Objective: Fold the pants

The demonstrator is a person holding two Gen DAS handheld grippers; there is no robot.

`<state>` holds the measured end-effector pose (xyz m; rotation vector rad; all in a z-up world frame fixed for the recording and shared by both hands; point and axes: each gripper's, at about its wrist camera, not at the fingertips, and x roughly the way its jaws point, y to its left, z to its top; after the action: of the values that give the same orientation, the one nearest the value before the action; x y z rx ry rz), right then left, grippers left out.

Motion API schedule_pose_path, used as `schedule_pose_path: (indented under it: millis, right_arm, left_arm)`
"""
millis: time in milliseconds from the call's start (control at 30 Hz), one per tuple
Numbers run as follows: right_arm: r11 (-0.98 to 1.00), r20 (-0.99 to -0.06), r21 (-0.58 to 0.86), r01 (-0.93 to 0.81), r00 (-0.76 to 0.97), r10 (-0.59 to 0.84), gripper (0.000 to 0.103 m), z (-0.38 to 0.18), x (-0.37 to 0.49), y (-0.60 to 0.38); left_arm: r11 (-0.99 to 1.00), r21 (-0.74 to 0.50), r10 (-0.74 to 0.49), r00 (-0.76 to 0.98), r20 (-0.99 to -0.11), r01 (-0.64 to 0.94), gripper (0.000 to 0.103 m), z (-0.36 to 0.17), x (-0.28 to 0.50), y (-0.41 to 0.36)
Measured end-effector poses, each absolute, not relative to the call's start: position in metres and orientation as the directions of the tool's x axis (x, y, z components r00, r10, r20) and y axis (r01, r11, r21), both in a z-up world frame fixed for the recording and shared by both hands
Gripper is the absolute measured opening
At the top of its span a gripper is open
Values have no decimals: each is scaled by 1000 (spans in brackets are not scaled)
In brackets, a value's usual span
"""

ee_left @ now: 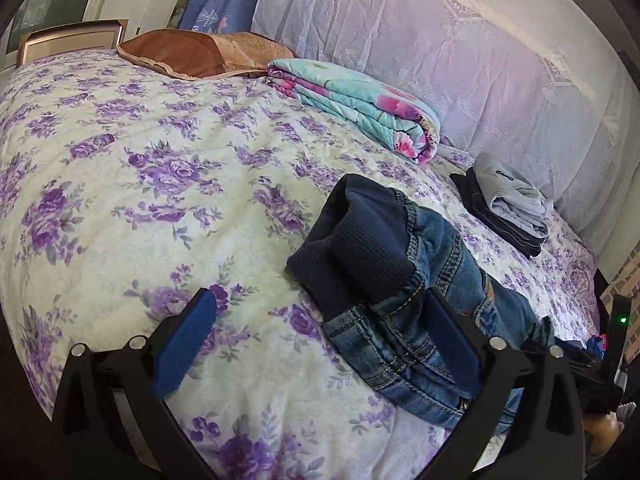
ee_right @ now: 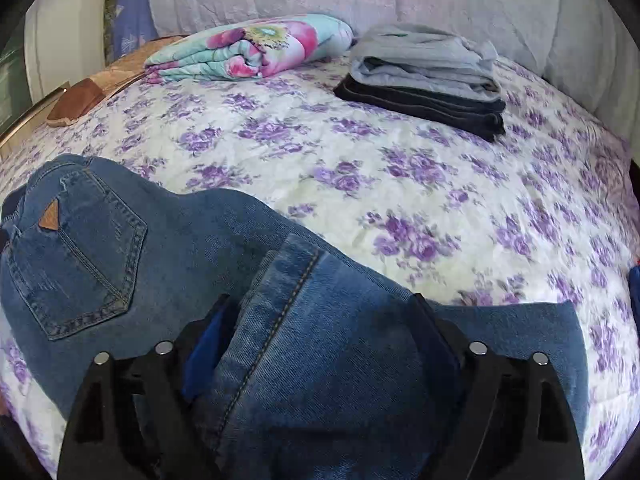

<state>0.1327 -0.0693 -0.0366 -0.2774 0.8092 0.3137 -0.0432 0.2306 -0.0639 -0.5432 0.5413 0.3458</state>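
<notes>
Denim jeans (ee_right: 168, 248) lie on the floral bedspread (ee_right: 360, 168), a hem w/ leg fabric between the wide-apart fingers of the right gripper (ee_right: 320, 320); can't tell if pinched. Left gripper (ee_left: 320, 320) open at the waistband, near side. Folded clothes stack (ee_right: 428, 76) far right.

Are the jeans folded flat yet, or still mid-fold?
Mid-fold. In the right wrist view a leg end of the jeans lies doubled back between the right gripper's fingers, not flat; the left gripper is open at the waistband.

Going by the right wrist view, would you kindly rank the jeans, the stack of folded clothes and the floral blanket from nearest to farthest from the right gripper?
1. Jeans: between the fingers of the right gripper, low in the view.
2. Stack of folded clothes: farther up, to the right.
3. Floral blanket: far edge, to the left; only slightly beyond the stack.
</notes>
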Motion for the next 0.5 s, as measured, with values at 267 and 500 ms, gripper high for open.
schedule_pose_path:
  millis: [267, 500]
  right_arm:
    - [936, -576, -50, -349, 776, 259, 88, 22, 62, -124]
    - [947, -672, -139, -289, 730, 125, 91, -22, 63, -151]
  left_arm:
    - [806, -392, 168, 806, -567, -444, 99, -65, -43, 231]
    - [807, -382, 175, 799, -576, -451, 99, -64, -42, 231]
